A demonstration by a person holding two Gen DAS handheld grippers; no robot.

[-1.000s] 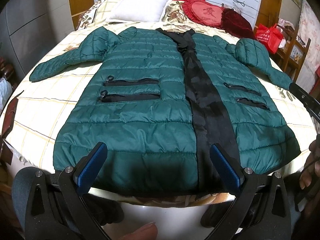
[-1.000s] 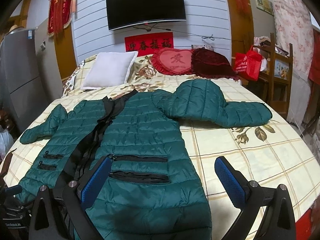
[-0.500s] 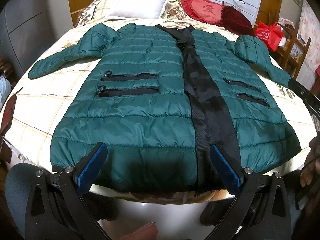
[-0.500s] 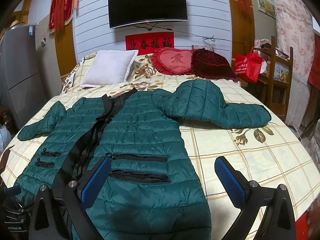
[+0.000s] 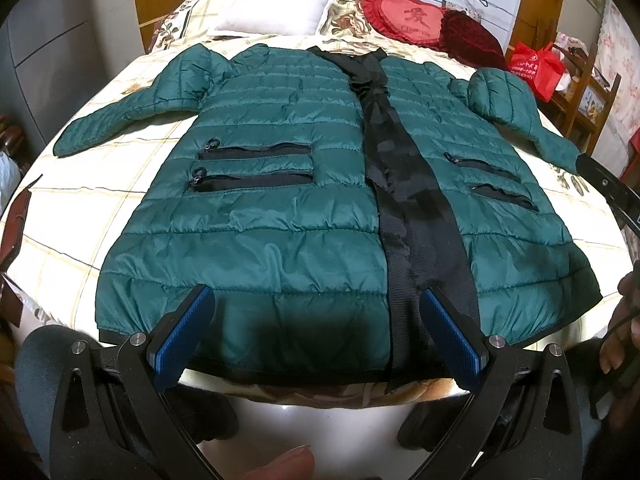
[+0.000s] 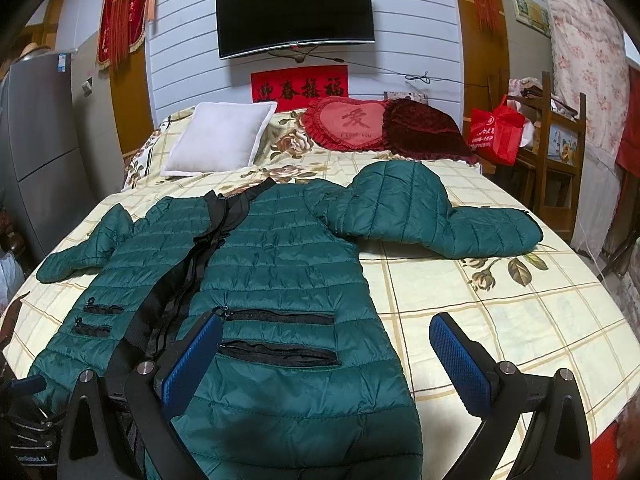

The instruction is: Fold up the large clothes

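Your green quilted coat (image 5: 280, 216) lies flat and face up across the bed (image 5: 72, 208), filling the middle of the left wrist frame, hem toward you at the bottom edge, collar toward the top. Black front placket (image 5: 404, 184) runs down the centre-right, two zip pockets (image 5: 256, 164) left of it, two more on the right side. One sleeve (image 5: 132, 116) stretches to the upper left; the other sleeve (image 6: 460, 220) lies bent out to the upper right in the right wrist frame. Your left gripper (image 5: 316, 336) is spread wide, nothing between the blue pads (image 5: 180, 336), hovering over the hem at lower centre. Your right gripper (image 6: 324, 364) is also spread wide and empty, low in its frame over the coat's side near the pockets, one pad over green fabric, the other over bare bedsheet. Fingers of your hand (image 5: 628, 320) show at the right edge of the left wrist frame. Beyond the coat: white pillow (image 6: 220, 140) upper left, red heart cushion (image 6: 352, 124) and dark red cushion (image 6: 424, 128) upper centre, red bag (image 6: 496, 132) at right, TV (image 6: 296, 16) on the wall at top.
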